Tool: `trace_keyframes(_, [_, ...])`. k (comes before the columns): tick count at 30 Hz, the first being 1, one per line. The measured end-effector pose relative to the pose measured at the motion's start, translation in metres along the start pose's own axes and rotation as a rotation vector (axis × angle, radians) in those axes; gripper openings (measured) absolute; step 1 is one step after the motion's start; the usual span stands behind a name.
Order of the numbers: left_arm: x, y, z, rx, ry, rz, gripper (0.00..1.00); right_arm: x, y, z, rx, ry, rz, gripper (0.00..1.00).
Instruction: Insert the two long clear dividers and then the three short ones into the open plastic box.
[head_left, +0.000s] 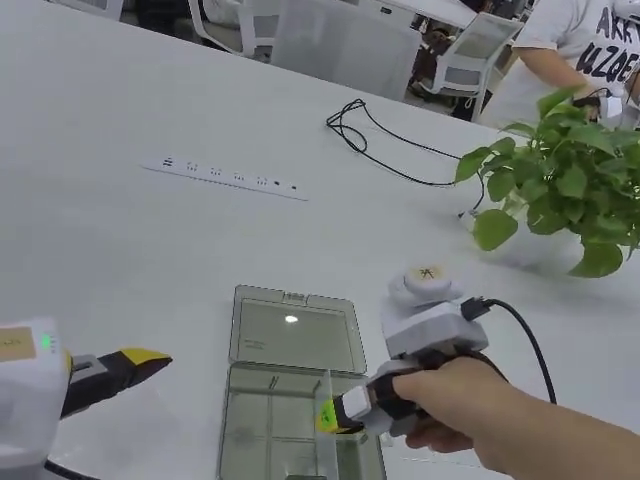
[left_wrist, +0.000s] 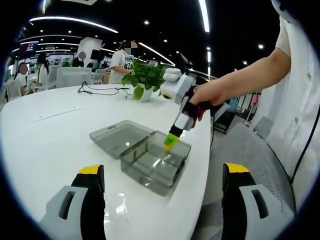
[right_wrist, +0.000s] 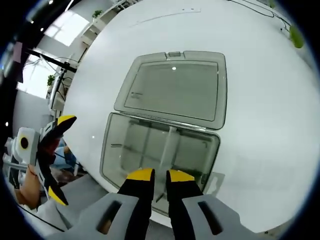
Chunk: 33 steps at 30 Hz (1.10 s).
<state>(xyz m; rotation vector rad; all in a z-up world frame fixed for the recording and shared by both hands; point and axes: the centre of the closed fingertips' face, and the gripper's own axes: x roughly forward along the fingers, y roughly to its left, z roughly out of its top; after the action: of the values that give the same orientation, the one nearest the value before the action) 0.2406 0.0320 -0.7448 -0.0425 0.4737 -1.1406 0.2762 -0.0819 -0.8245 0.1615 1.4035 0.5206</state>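
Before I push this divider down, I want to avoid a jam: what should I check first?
1. Lid open, lying flat behind the box: ok.
2. Right gripper shut on the divider: ok.
3. Divider standing upright inside the box: ok.
4. Divider ends lined up with the wall slots: cannot tell.
5. Left gripper open, apart from the box: ok.

A potted plant (head_left: 565, 180), black cable (head_left: 370, 135), and perhaps a power strip (head_left: 225, 178).
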Motion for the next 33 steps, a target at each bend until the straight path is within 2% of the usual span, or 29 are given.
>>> trace_keyframes(14, [-0.002,-0.002,0.006,0.005,0.0,0.008,1.0,-0.004,0.003,0.0,0.031,-0.083,0.072,0.15])
trace_keyframes(22, [-0.004,-0.006,0.011,0.007,0.0,0.016,1.0,-0.02,0.014,0.01,0.035,-0.178,0.128,0.2])
trace_keyframes(30, [-0.01,-0.009,0.014,0.015,0.005,0.044,1.0,-0.039,0.02,0.018,0.004,-0.249,0.177,0.23])
trace_keyframes(33, [-0.012,-0.01,0.015,0.015,0.006,0.054,1.0,-0.045,0.022,0.018,-0.053,-0.274,0.189,0.24])
